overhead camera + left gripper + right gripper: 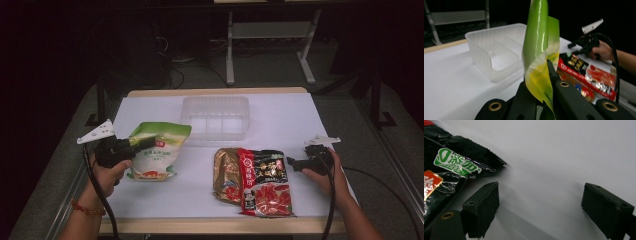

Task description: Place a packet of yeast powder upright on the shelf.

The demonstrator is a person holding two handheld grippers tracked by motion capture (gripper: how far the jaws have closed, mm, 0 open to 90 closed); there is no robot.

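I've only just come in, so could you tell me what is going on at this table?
A person works with a gripper in each hand. The left gripper is shut on the edge of a green pouch. The right gripper rests open on the white table beside a red-and-black packet. A clear plastic bin stands behind.

Green and white pouch (156, 150), glossy, lying flat at bench left, top corner lifted and folded upright.

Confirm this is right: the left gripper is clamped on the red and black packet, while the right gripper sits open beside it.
Not quite. The left gripper is clamped on the green pouch, as the left gripper view shows. The red and black packet lies on the table, with the right gripper open beside it.
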